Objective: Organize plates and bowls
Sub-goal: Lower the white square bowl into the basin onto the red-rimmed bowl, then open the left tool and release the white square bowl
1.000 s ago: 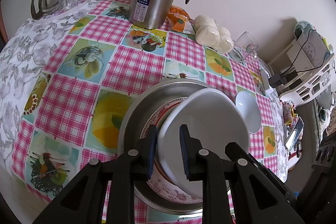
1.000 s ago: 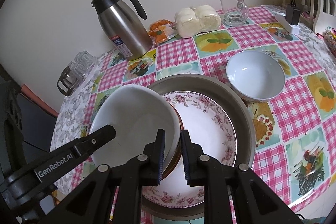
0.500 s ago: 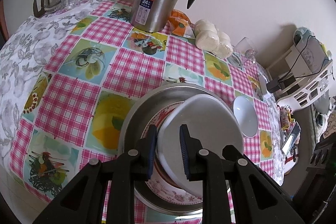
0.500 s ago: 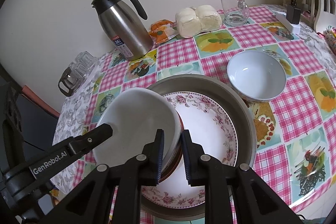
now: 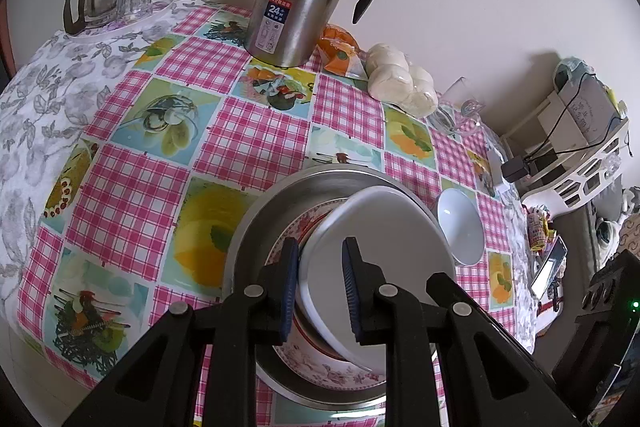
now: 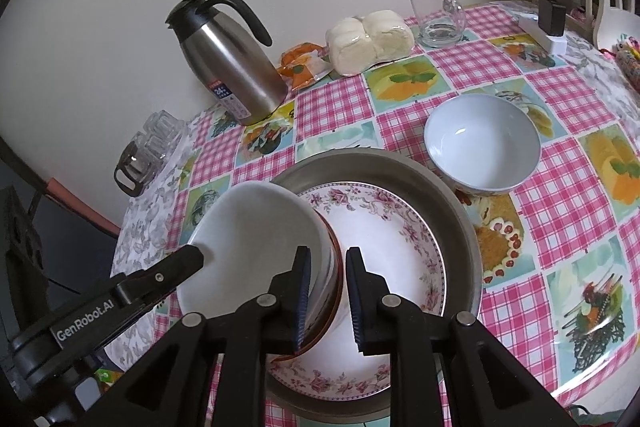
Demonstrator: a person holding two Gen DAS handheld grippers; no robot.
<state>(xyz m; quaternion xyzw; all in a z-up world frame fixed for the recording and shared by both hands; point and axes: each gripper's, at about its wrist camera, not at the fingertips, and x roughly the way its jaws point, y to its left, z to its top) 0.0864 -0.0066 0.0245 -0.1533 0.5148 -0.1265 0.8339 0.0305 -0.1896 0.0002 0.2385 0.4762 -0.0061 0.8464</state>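
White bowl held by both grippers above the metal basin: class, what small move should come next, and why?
Probably lower the white bowl flat onto the floral plate: left gripper and right gripper pinch opposite rims, holding it tilted over the metal basin.

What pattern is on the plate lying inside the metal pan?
White with a pink floral border, on the plate in the metal pan; clearest in the right wrist view.
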